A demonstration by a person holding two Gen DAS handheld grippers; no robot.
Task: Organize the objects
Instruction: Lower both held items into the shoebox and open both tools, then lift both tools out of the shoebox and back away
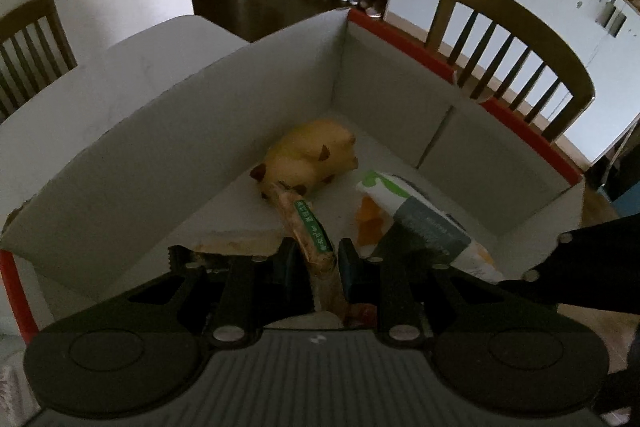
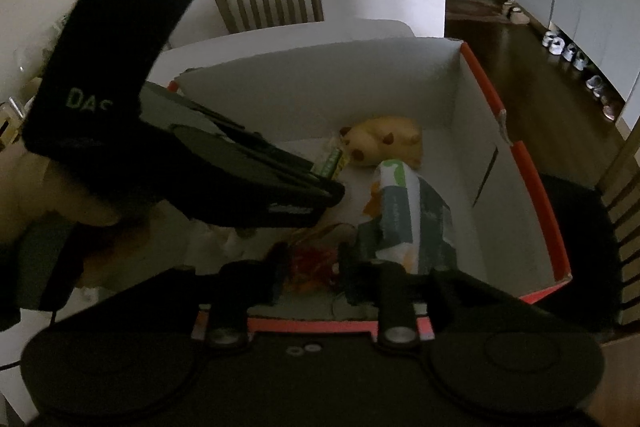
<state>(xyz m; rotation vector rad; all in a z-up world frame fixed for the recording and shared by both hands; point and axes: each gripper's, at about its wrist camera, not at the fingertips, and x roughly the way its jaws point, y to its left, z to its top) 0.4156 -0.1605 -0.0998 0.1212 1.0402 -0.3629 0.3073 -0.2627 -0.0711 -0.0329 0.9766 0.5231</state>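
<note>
Grippers first. Left gripper point(image 1: 314, 259) is clamped on a long thin tan snack stick in a clear wrapper with a green label point(image 1: 308, 231), held low inside the box with its far end pointing at the toy. Right gripper point(image 2: 310, 267) has its jaws slightly apart; a crumpled red-and-orange wrapper point(image 2: 312, 263) sits between the fingertips, but too dark to tell whether the pads press on it, so I can't call it held or dropped.

Container: open white cardboard box with red outer edges point(image 1: 280, 99), sitting on a white table point(image 1: 132, 51).

Progress, judging from contents: several items already in. Just beyond the right fingertips lies a white, green and grey snack pouch point(image 2: 400, 215), flat on the box floor. Further in, towards the far corner, a yellow plush animal with brown ears and paws point(image 1: 312, 155). Stick is in the box but not released; red wrapper about the same. What's left outside the box isn't visible from either wrist view.

Obstacles: both grippers are crowded into the near end of the box, so the left tool body blocks much of the right view. Pouch takes up floor near the stick's drop spot.

Far side: two brown wooden slat-back chairs point(image 1: 516, 51), pale cabinets, shoes on a dark floor.
</note>
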